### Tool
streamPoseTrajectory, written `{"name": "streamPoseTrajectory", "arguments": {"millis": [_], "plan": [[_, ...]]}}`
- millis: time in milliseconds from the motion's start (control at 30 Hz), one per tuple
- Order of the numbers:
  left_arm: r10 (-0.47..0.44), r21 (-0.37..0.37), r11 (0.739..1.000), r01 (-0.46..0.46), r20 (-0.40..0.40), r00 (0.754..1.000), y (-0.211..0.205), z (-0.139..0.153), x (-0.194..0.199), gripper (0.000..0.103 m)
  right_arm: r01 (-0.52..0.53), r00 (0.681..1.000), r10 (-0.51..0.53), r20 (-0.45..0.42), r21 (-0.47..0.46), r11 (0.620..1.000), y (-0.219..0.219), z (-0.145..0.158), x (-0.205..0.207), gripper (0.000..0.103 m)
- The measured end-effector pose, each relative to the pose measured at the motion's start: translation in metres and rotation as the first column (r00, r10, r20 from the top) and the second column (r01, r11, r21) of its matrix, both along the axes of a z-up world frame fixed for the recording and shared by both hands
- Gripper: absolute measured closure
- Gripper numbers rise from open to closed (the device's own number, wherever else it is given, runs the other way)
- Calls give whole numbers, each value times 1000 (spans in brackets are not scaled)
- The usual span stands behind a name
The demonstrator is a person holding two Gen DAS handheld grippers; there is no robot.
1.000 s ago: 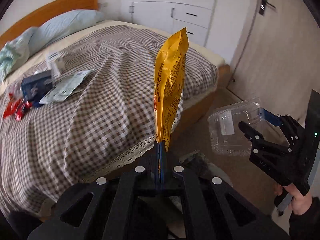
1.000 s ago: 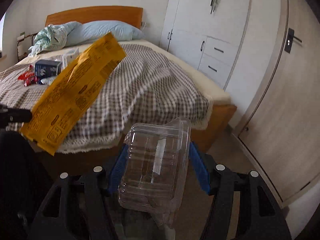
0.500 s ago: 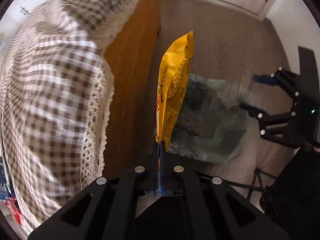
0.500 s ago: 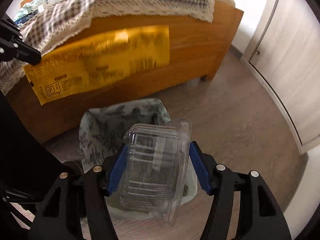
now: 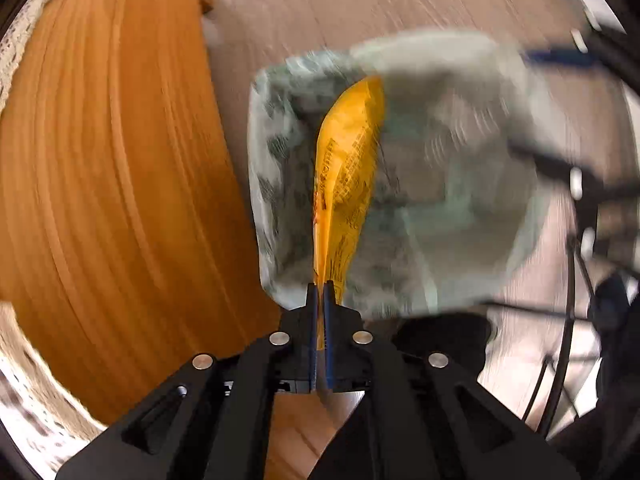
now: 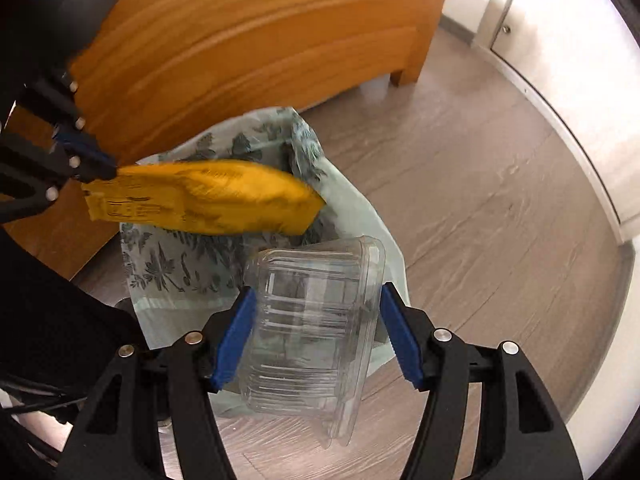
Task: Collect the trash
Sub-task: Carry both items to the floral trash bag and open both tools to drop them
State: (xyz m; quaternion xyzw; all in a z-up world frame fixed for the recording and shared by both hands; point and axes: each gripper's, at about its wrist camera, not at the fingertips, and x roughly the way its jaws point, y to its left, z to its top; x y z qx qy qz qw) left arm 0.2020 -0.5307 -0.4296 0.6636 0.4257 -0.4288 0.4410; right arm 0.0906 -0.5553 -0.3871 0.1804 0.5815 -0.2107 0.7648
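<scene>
Left tool (image 5: 319,292) pinches the yellow wrapper (image 5: 347,168), right tool (image 6: 314,312) clamps the clear container (image 6: 312,332), both above the bag (image 6: 168,264).

We look down on a grey-brown wood-plank floor (image 6: 480,184), lit brightly from the right. A warm orange wooden bed frame (image 6: 260,40) fills the upper left, one short leg (image 6: 404,78) standing on the floor. Along the right edge we see pale cupboard doors (image 6: 568,28), glaring in the daylight.
</scene>
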Motion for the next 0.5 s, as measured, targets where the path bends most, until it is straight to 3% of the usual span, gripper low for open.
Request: {"name": "streamPoseTrajectory", "arguments": {"millis": [33,100,133,300,500], "plan": [[0,-8,1000,0,16,1000,-6,-1,-1,99,7,1000,-7,-9,10,1000,-1,-4,1,39],[17,-19,1000,-16,60,998,-16,-2,-1,66,16,1000,-16,-23,26,1000,-2,-9,1,39],[31,-39,999,-28,70,997,-21,2,2,63,21,999,-20,-25,28,999,0,-11,0,39],[88,-121,989,-82,45,995,-33,39,20,63,44,999,-43,-25,25,999,-5,-11,-5,39],[115,-138,984,-109,37,993,-20,51,17,63,30,999,-30,-14,4,1000,-2,1,-5,39]]}}
